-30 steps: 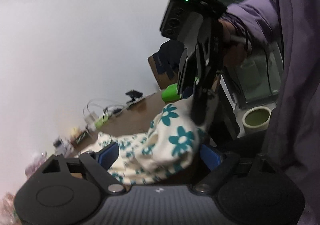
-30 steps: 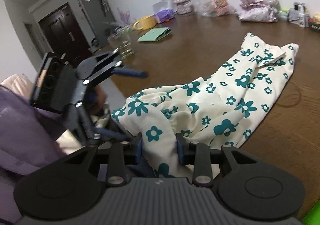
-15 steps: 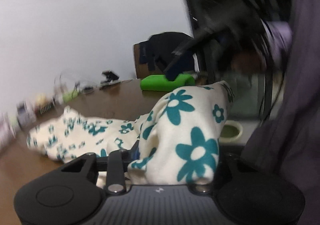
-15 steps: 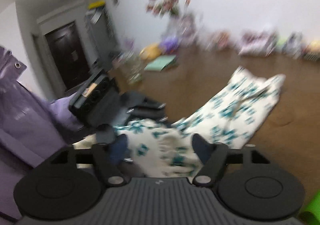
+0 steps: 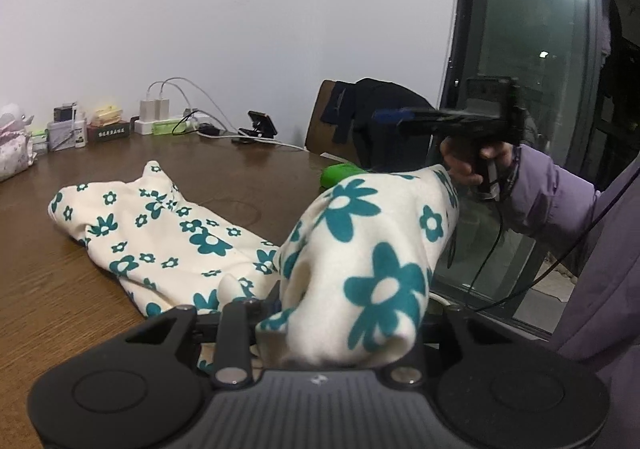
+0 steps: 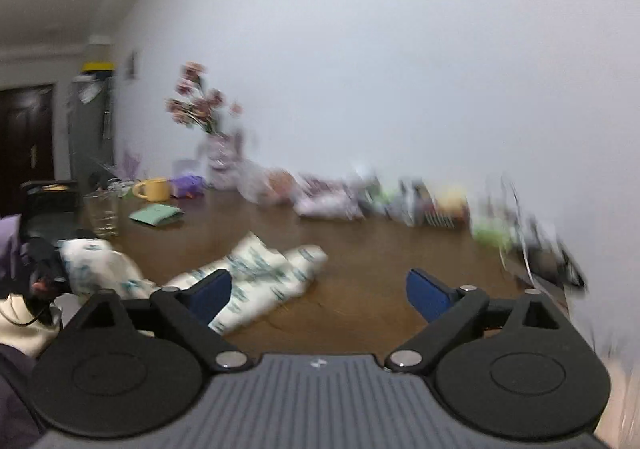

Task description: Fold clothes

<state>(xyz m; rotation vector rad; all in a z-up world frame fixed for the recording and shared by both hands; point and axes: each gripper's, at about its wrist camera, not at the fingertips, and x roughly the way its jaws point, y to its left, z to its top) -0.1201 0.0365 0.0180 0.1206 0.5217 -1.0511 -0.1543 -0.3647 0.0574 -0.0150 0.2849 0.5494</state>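
Observation:
A cream garment with teal flowers lies across the brown table; it also shows in the right wrist view. My left gripper is shut on a bunched end of the garment and holds it up near the table's edge; the cloth hides its fingertips. My right gripper is open and empty, up above the table, its blue pads wide apart. It shows in the left wrist view, held in a hand with a purple sleeve.
Chargers, cables, boxes and a phone stand line the far wall. A green roll and a chair with dark clothes stand past the garment. A glass, yellow mug, green card and flower vase are at the left.
My right gripper let go of the garment, opened and lifted away to the right. My left gripper closed on the bunched end and holds it up.

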